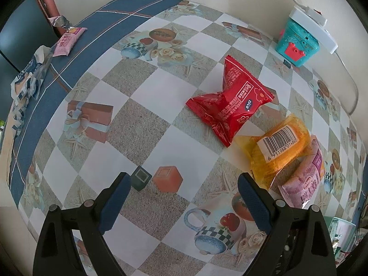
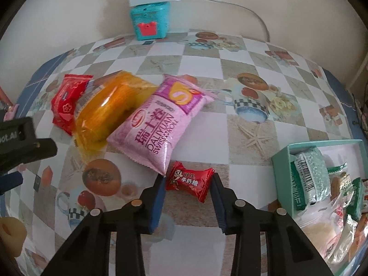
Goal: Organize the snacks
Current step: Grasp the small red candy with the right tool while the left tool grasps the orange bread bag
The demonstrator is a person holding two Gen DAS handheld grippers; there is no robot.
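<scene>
A home, by the look; a printed oilcloth (image 2: 241,53) covers the table. Against the wall behind it, a teal toy box (image 2: 150,20); snack packets (image 2: 158,124) lie before it.

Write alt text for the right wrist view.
The right tool straddles a small red candy on the checkered tablecloth, jaws open. Behind lie a pink Swiss roll pack, an orange pack and a red pack; a teal box holds snacks at right.
</scene>
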